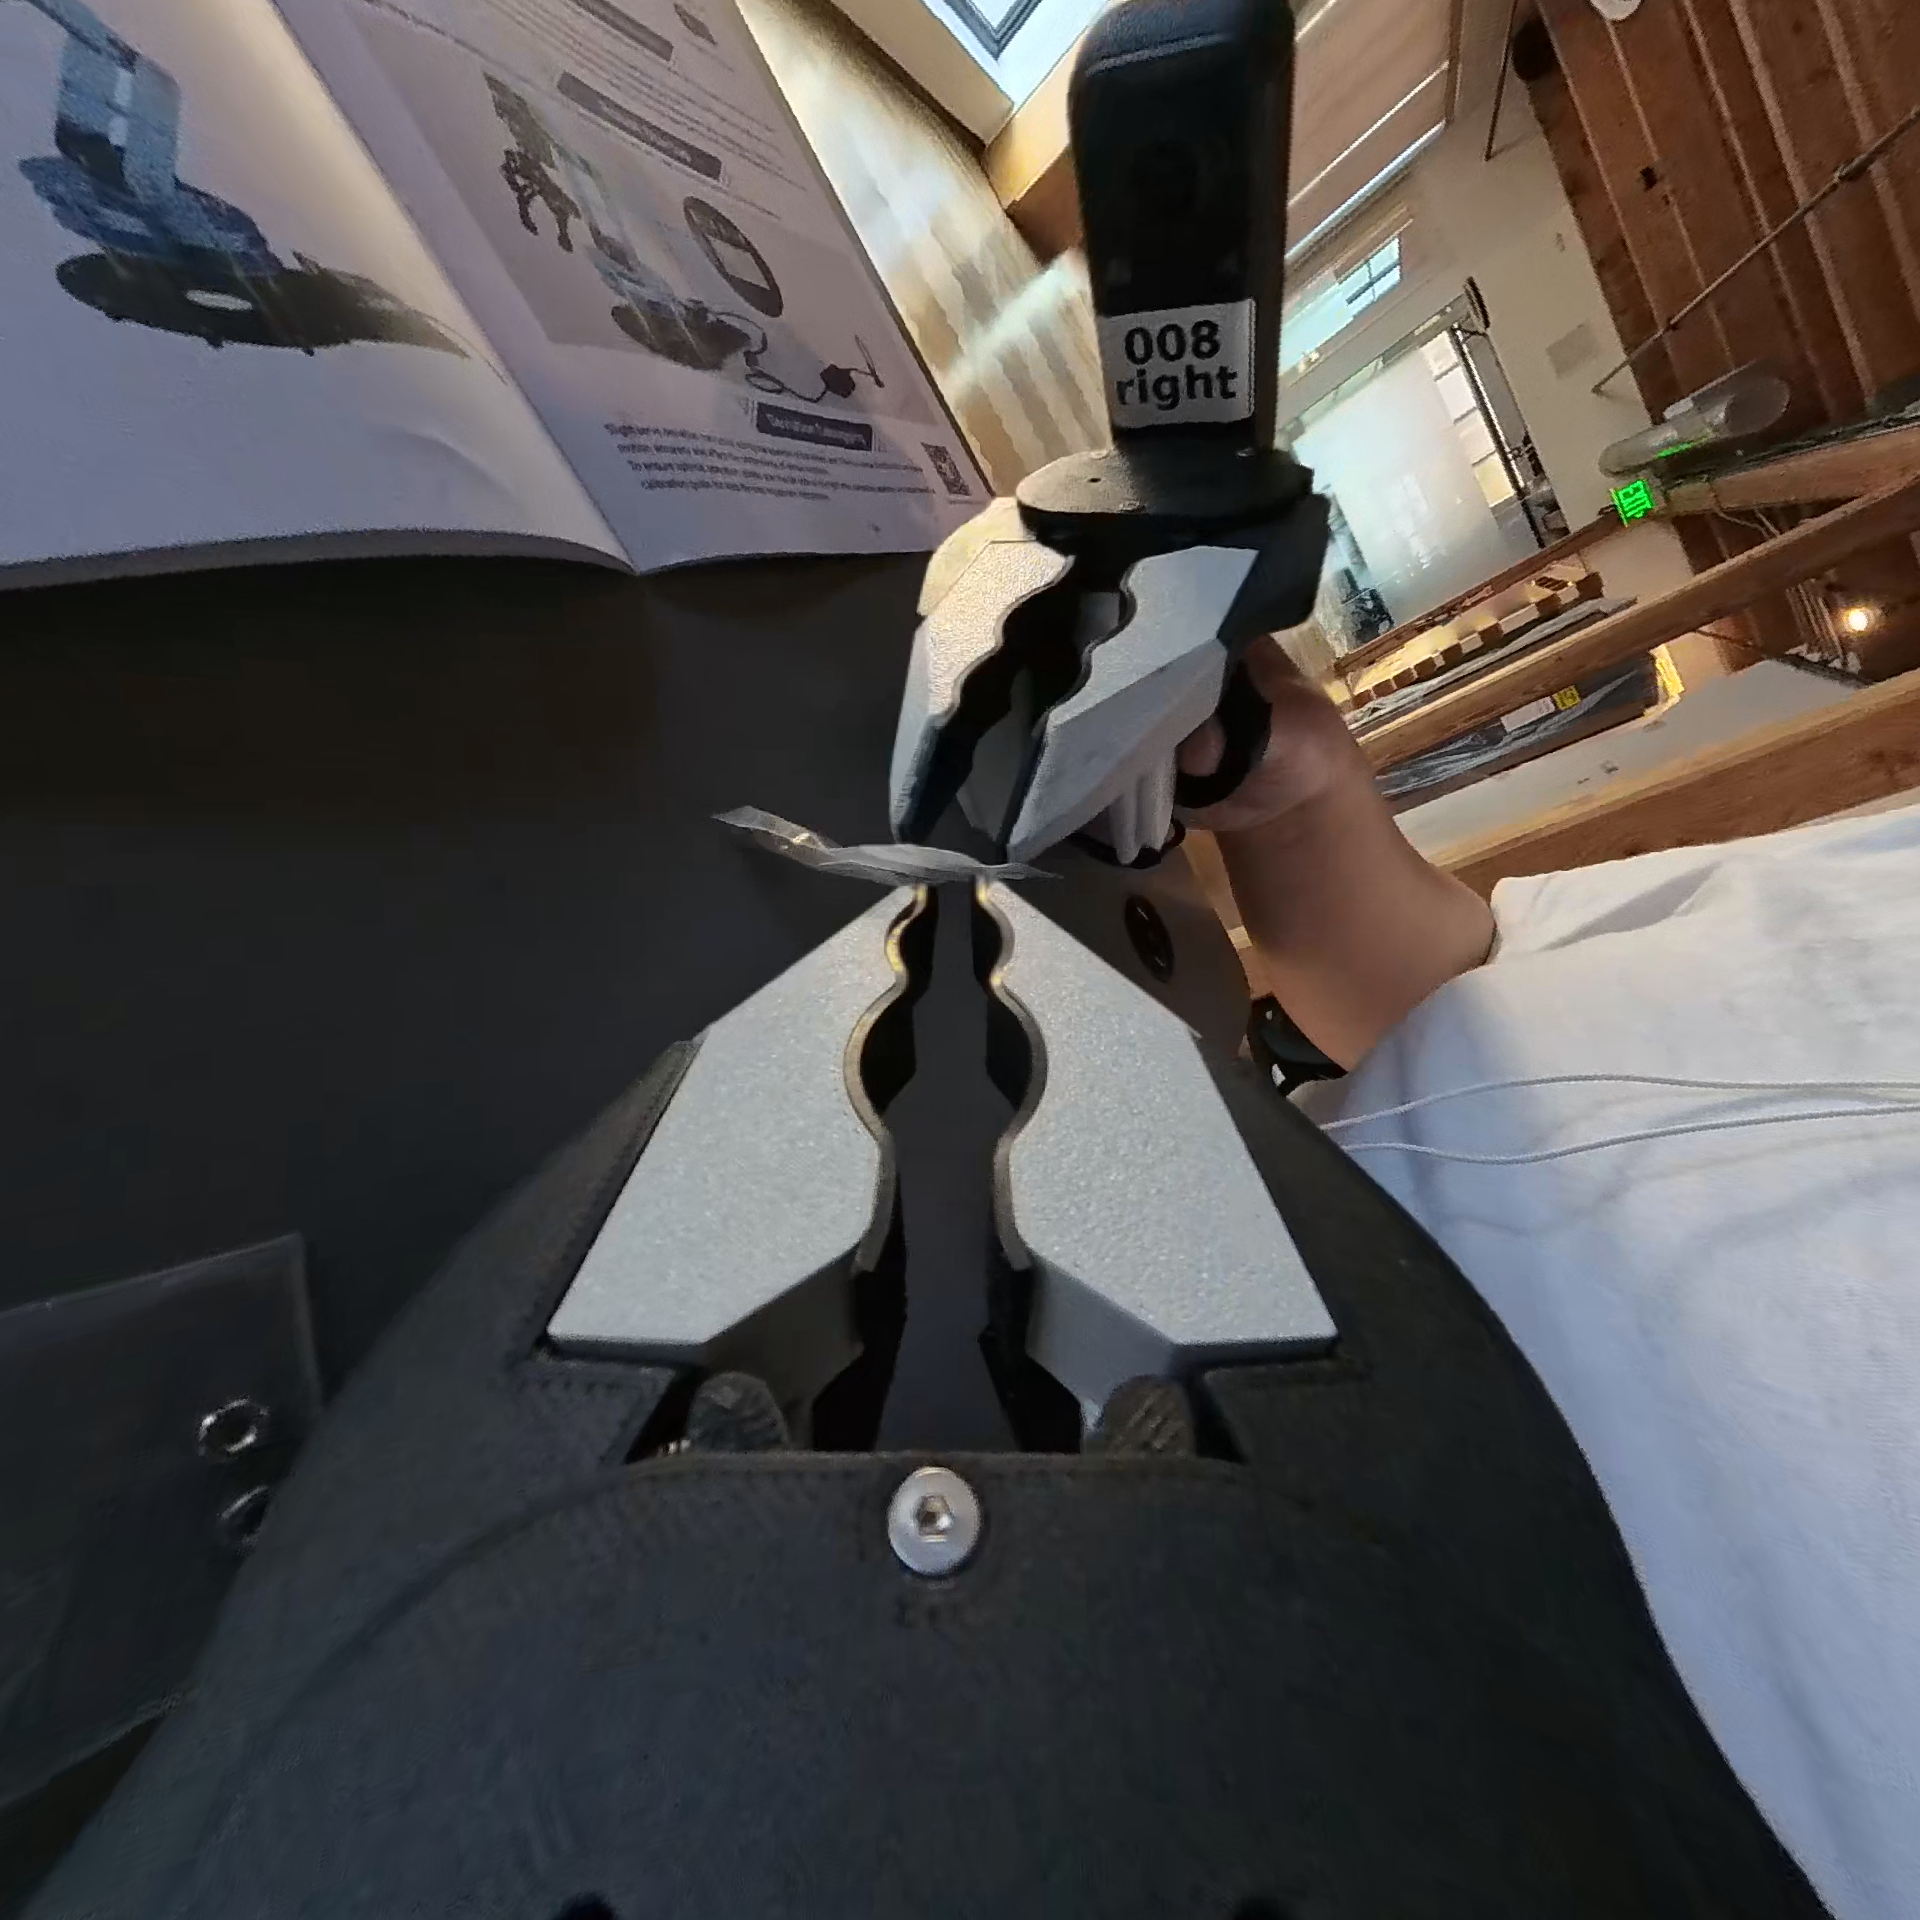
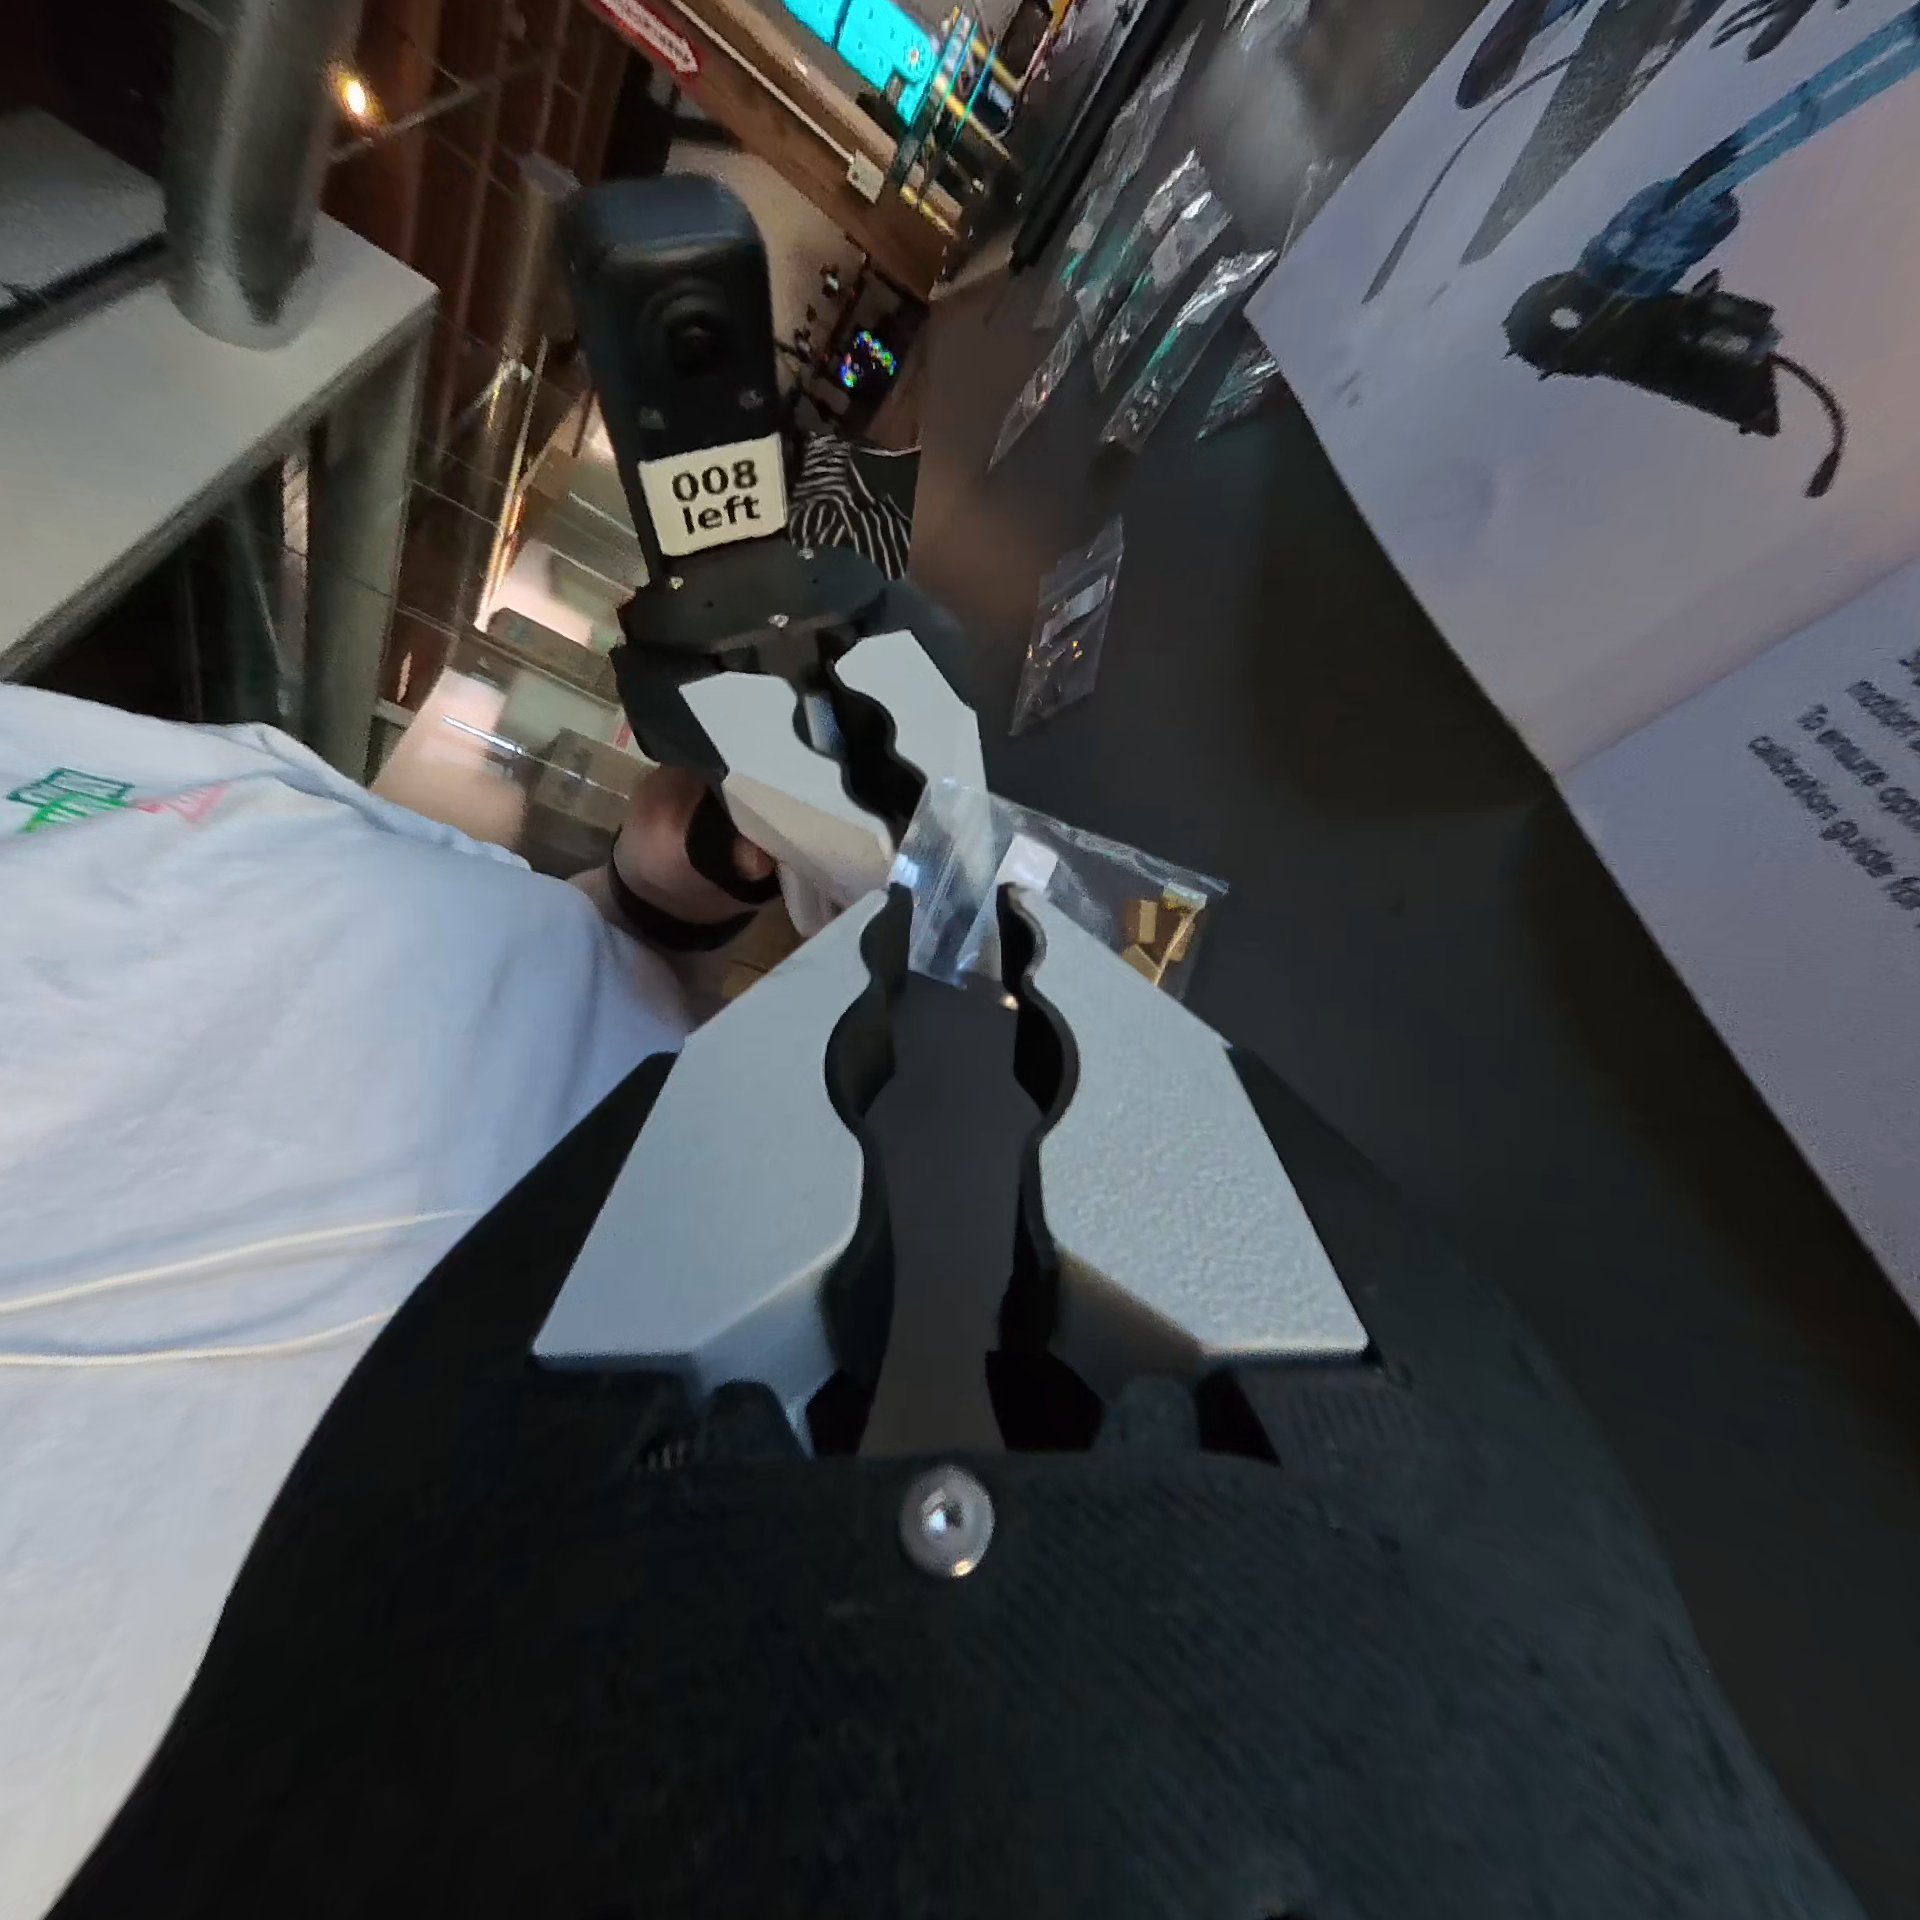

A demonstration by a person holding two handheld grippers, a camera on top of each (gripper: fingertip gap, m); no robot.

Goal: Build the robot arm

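A small clear plastic bag (image 2: 951, 883) with gold-coloured parts (image 2: 1164, 925) at its far end hangs between my two grippers, above the dark table (image 2: 1351, 935). In the left wrist view the bag (image 1: 894, 857) shows edge-on. My left gripper (image 1: 951, 883) is shut on one edge of it; the right wrist view shows its fingers (image 2: 935, 727) meeting on the plastic. My right gripper (image 2: 951, 909) faces it. Its jaws stand apart with the bag between them, and the pads do not press on it. The left wrist view also shows the right gripper (image 1: 961, 836) with its tips apart at the bag.
An open booklet (image 1: 312, 312) lies on the dark table and also shows in the right wrist view (image 2: 1662, 416). Several other small clear bags (image 2: 1143, 270) lie farther off on the table. A person's white shirt (image 1: 1662, 1195) and hand (image 1: 1299, 758) are close by. Left and right tips are no more than a few centimetres apart.
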